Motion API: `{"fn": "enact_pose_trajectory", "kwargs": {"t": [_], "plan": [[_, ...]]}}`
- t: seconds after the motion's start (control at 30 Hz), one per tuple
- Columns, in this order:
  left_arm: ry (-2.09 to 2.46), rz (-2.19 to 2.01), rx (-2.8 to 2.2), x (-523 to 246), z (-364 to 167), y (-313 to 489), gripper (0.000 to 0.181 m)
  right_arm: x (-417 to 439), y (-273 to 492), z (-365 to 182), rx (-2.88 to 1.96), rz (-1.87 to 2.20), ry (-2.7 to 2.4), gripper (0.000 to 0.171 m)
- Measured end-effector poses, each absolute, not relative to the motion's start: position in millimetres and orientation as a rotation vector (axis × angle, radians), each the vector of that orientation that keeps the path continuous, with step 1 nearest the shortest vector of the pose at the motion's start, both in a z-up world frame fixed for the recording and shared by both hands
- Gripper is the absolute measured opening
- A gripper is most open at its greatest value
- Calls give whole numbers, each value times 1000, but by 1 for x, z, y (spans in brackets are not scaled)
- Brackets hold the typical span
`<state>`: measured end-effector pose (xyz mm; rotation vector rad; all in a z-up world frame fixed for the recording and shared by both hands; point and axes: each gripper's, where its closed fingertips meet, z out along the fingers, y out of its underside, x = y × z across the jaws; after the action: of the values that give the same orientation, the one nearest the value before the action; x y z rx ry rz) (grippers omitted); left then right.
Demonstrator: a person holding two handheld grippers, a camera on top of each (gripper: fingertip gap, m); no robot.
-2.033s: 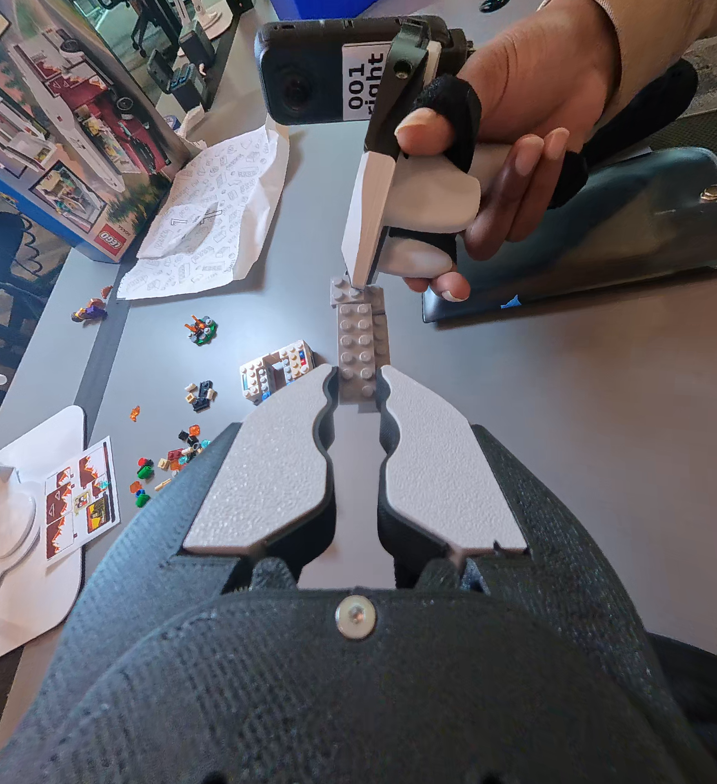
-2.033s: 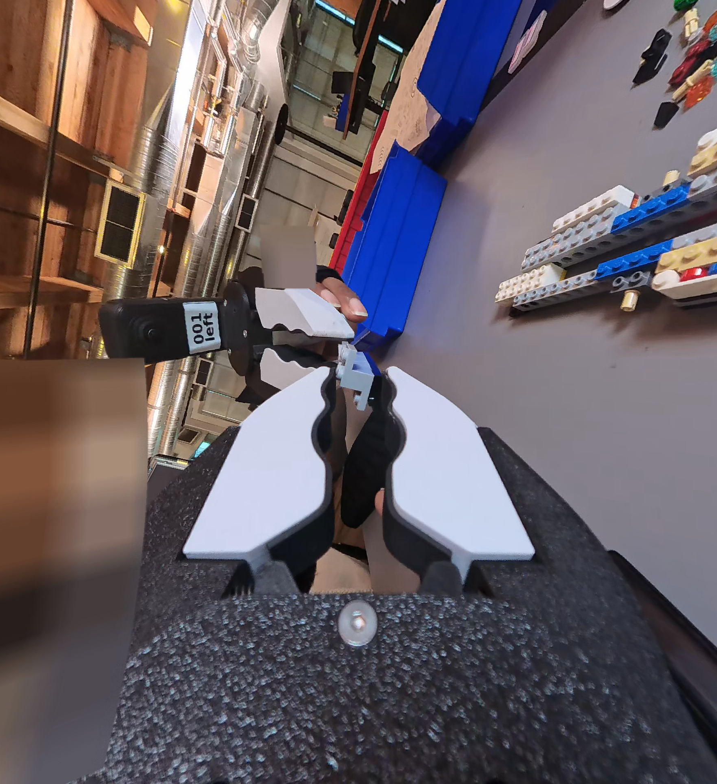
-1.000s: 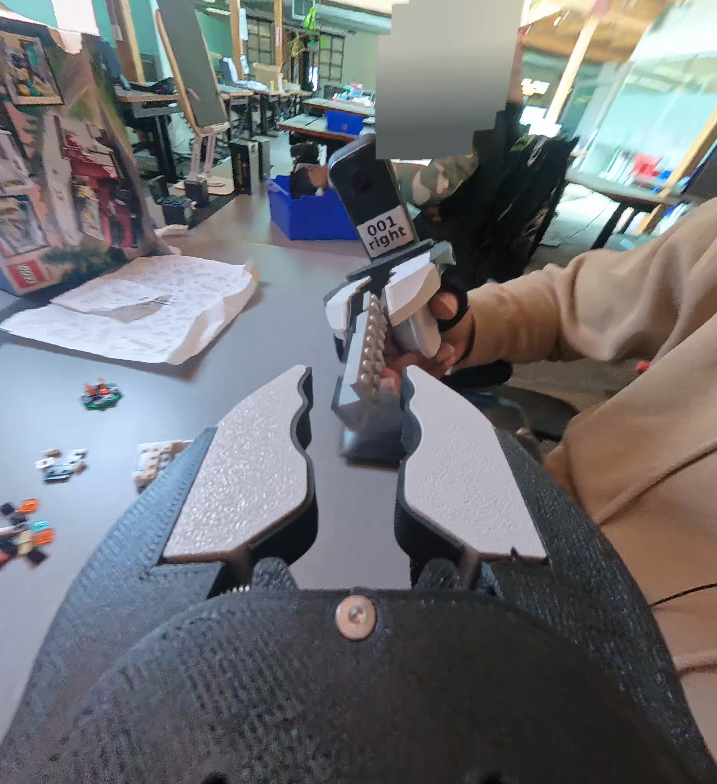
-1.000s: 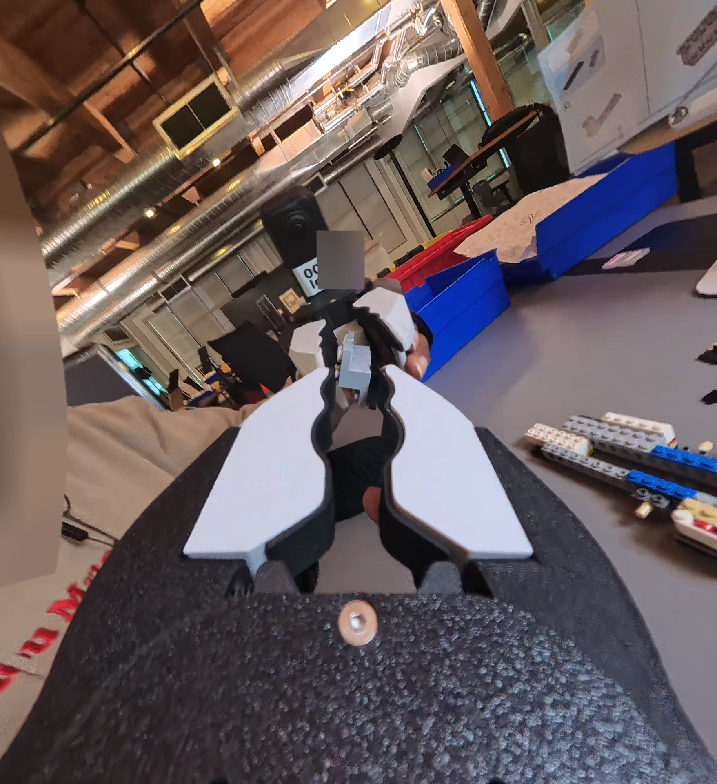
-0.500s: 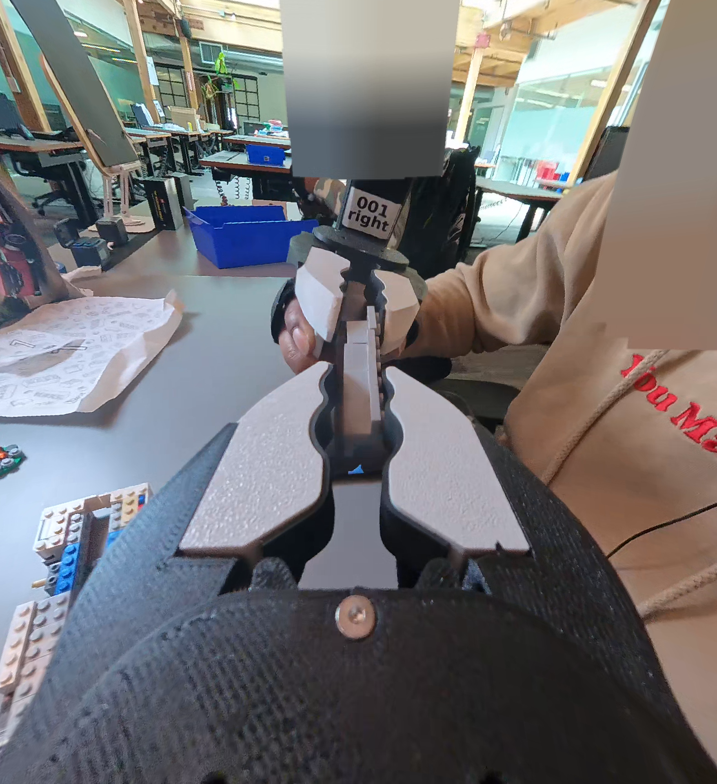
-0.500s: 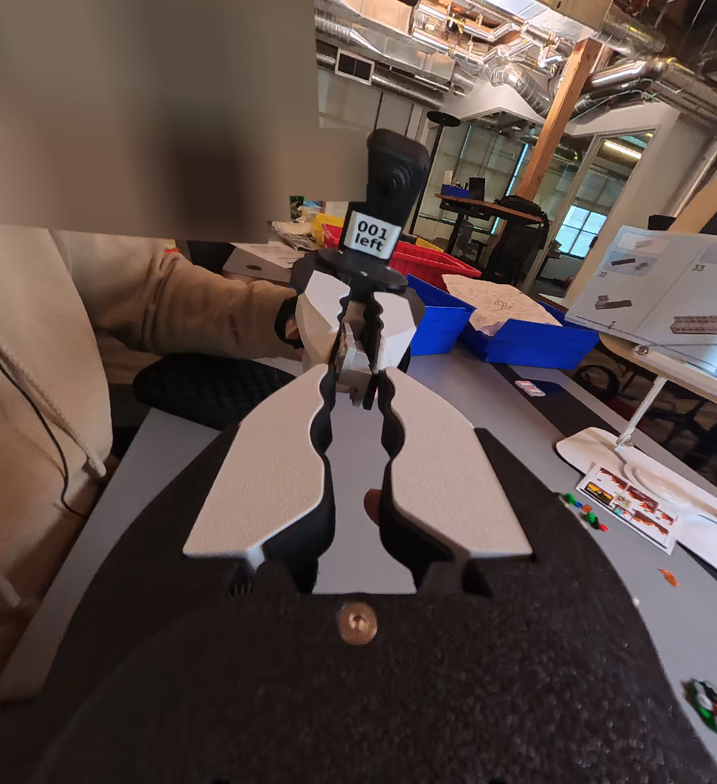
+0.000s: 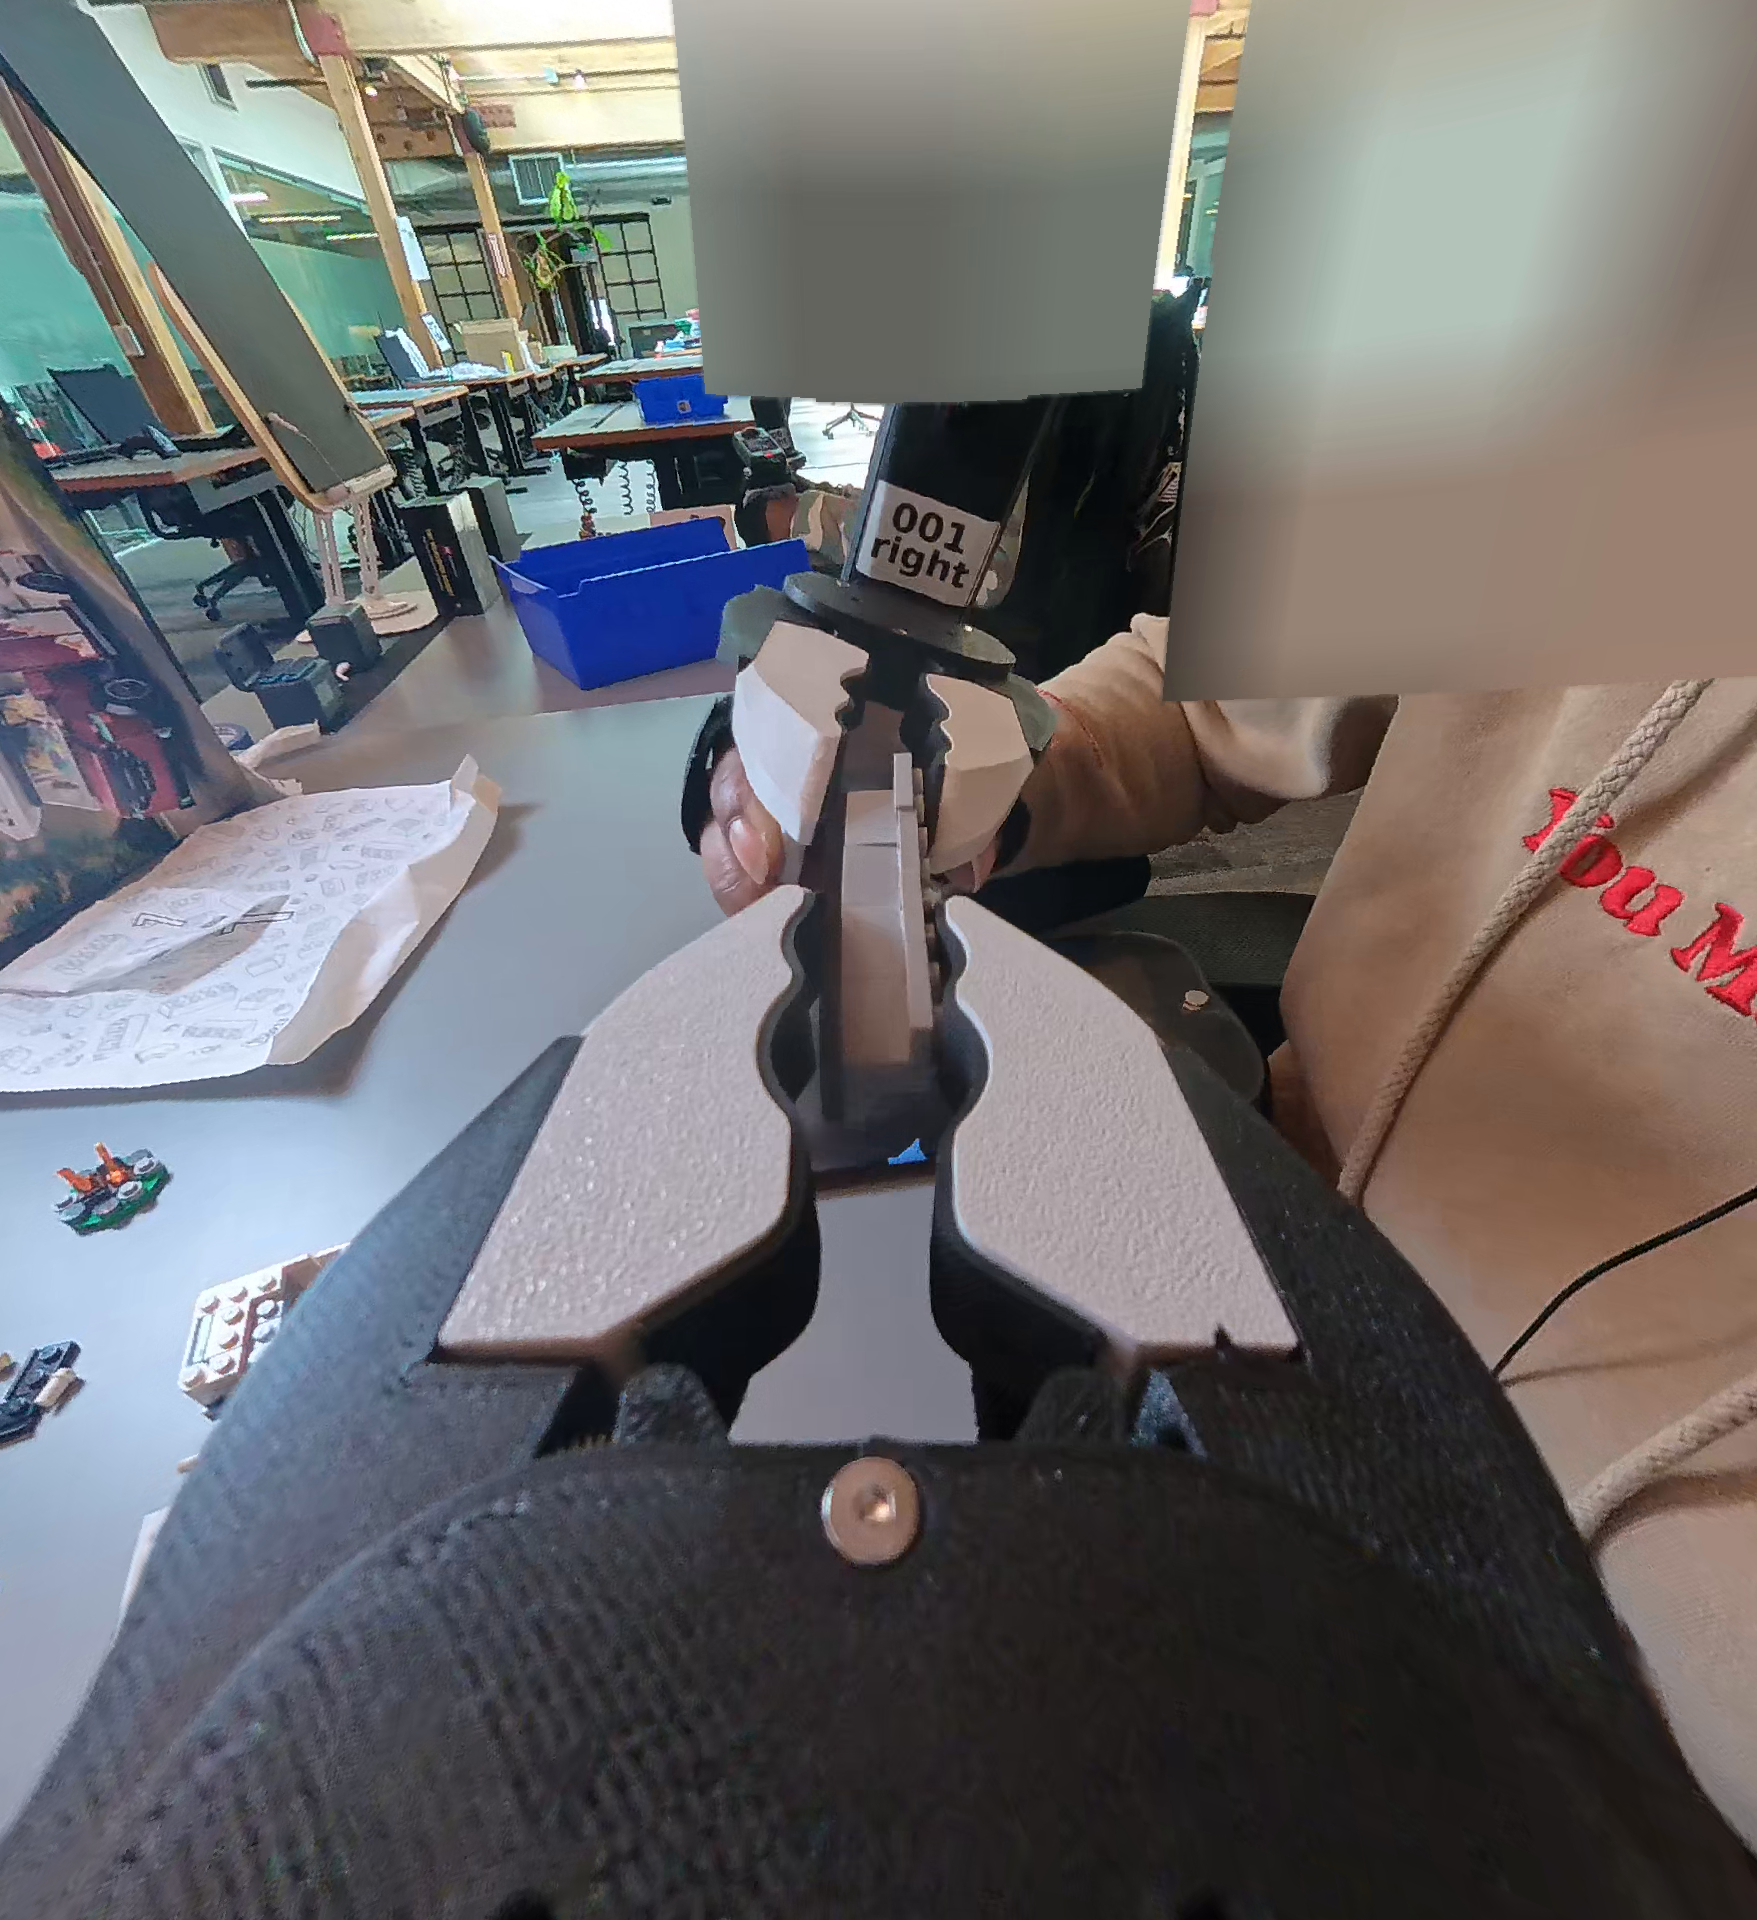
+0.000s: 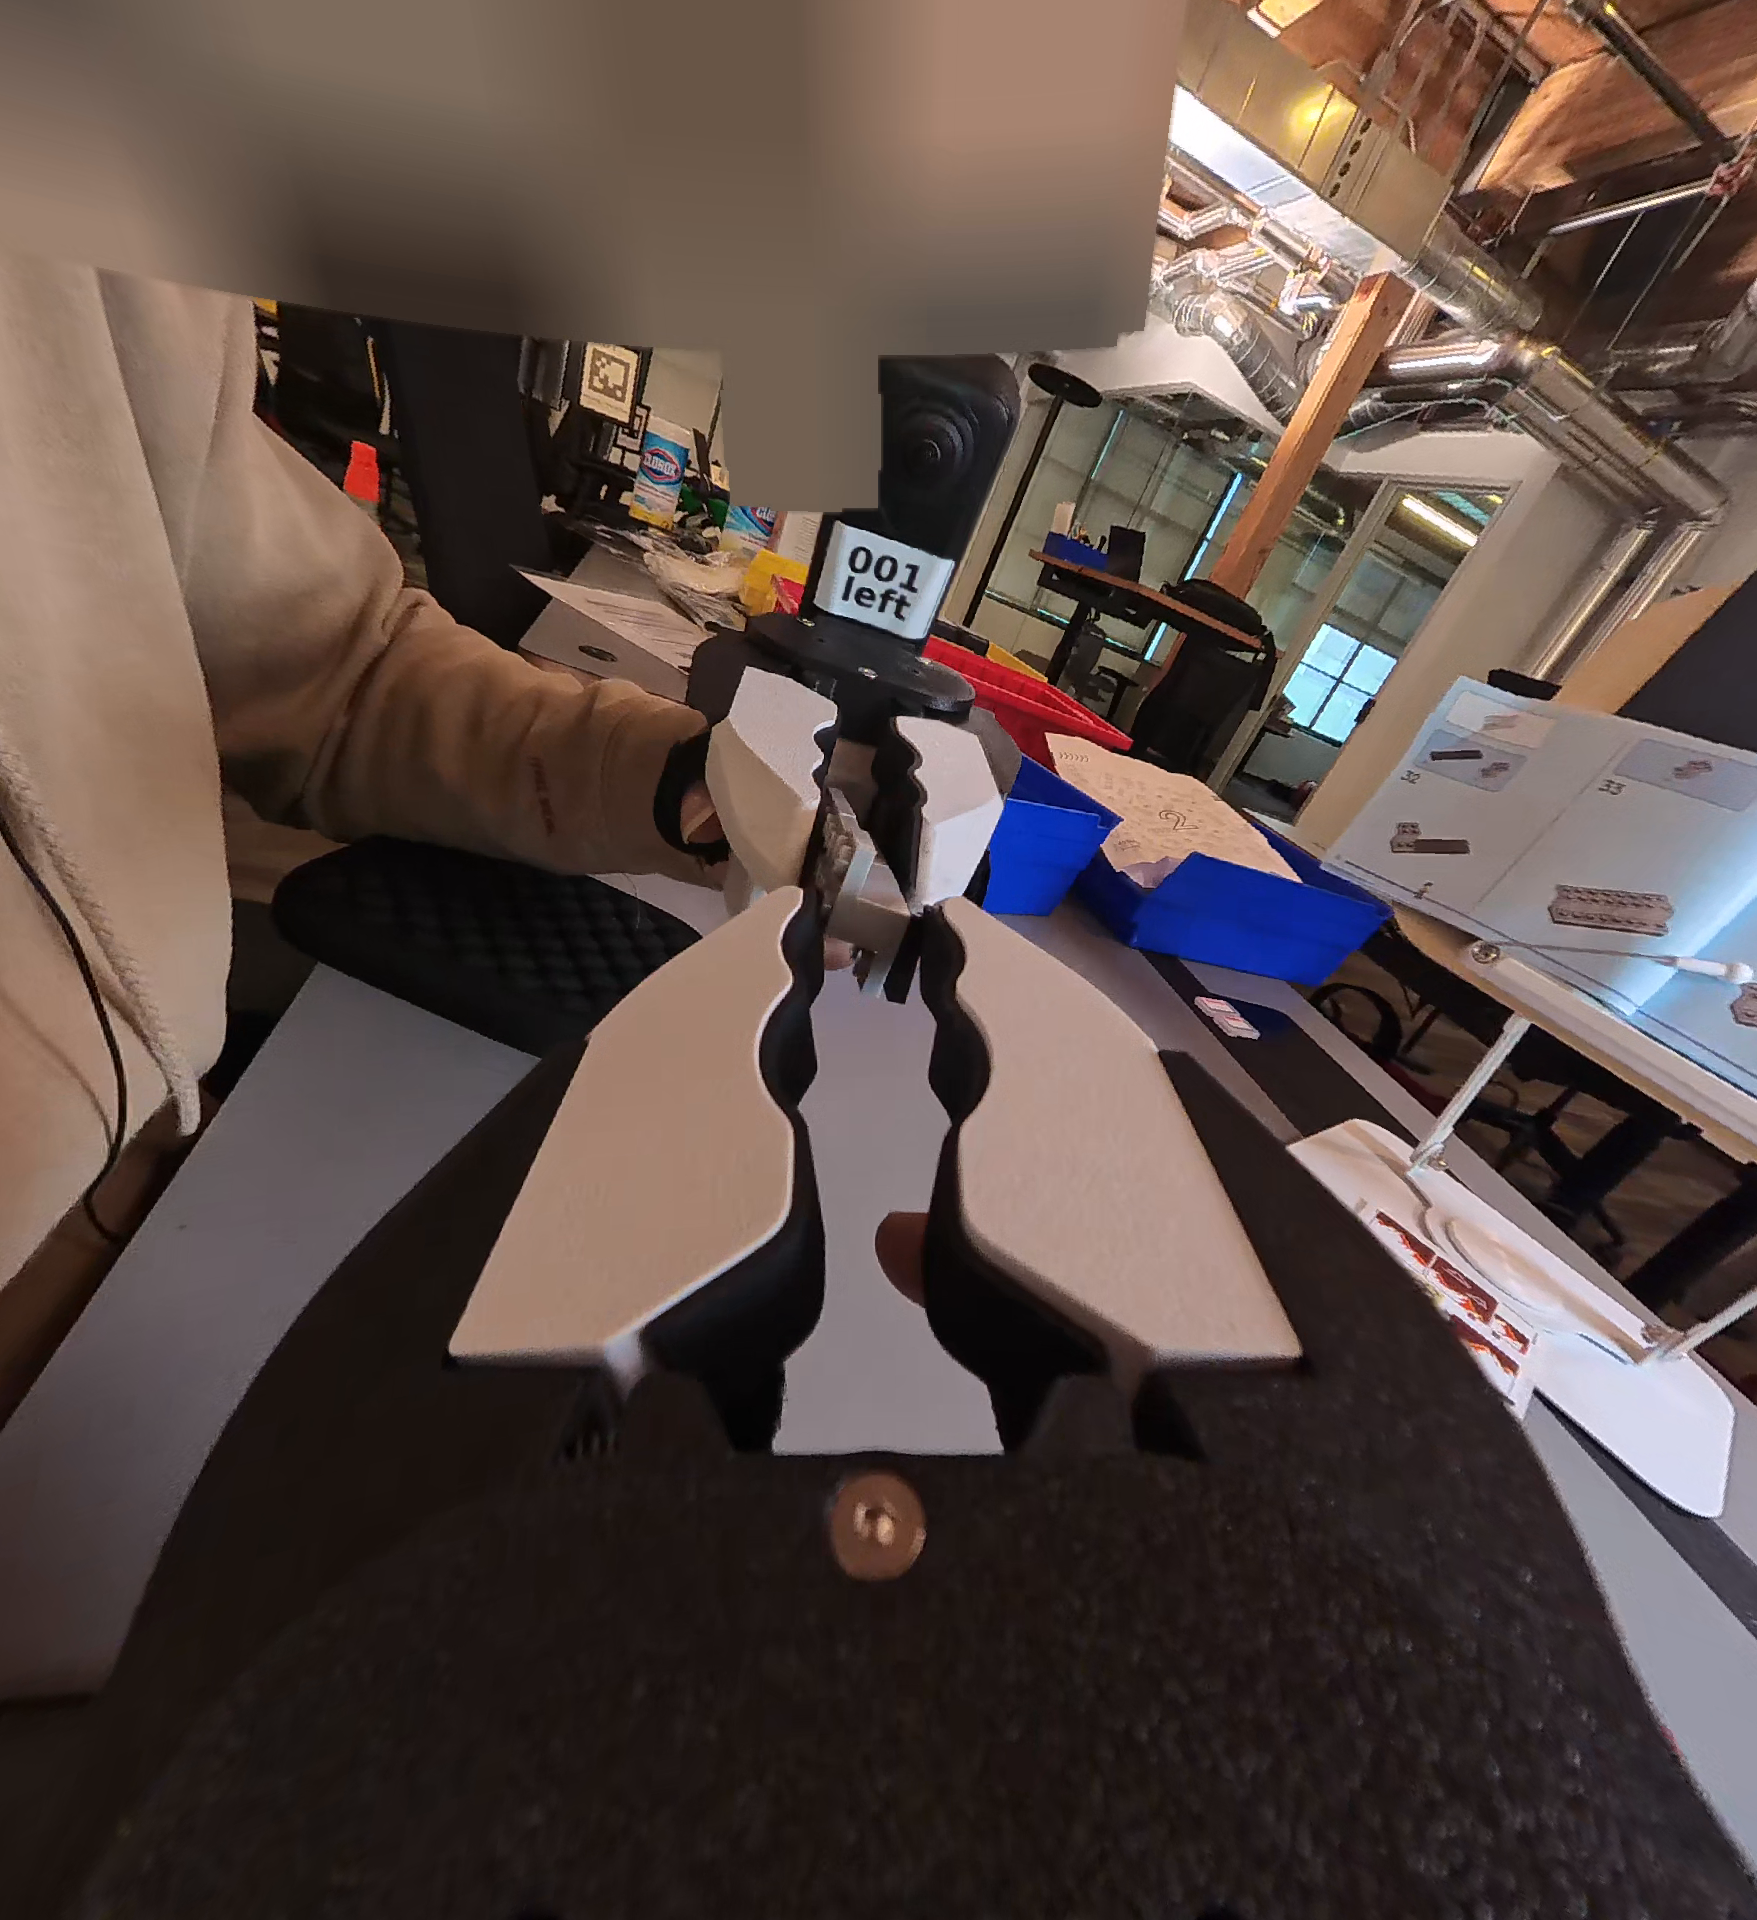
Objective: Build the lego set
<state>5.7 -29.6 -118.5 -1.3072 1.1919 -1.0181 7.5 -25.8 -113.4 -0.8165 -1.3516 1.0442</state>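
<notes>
A grey lego assembly (image 7: pixel 879 956) of light and dark plates is held in the air between both grippers, above the grey table (image 7: pixel 562 831). My left gripper (image 7: pixel 874 914) is shut on its near end. My right gripper (image 7: pixel 879 790) faces it and is shut on the far end. In the right wrist view my right gripper (image 8: pixel 863 920) meets the left gripper (image 8: pixel 858 821) tip to tip, with the assembly (image 8: pixel 869 904) between them. Most of the assembly is hidden by the fingers.
A lego box (image 7: pixel 22 727) and a white paper bag (image 7: pixel 178 935) lie at the left. Small loose pieces (image 7: pixel 110 1184) and a tan part-build (image 7: pixel 240 1320) are nearer. Blue bins (image 8: pixel 1217 894) and an instruction booklet on a stand (image 8: pixel 1632 862) are to the right. A person's beige hoodie (image 7: pixel 1580 1143) is close. Left and right tips are no more than a few centimetres apart. The tan part-build (image 7: pixel 240 1320) is about equally far from each gripper, around 25 cm.
My left gripper has closed on the assembly that the right gripper was holding alone. Both grippers have turned to face each other head on, lifted above the table.
</notes>
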Motion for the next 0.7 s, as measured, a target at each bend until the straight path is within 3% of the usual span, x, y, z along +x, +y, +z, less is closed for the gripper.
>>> {"fn": "enact_pose_trajectory", "kwargs": {"t": [0.7], "plan": [[1004, -1198, -1230, -7, -116, -15, 21, -6, -5, -121, -911, 969, -1495, 22]]}}
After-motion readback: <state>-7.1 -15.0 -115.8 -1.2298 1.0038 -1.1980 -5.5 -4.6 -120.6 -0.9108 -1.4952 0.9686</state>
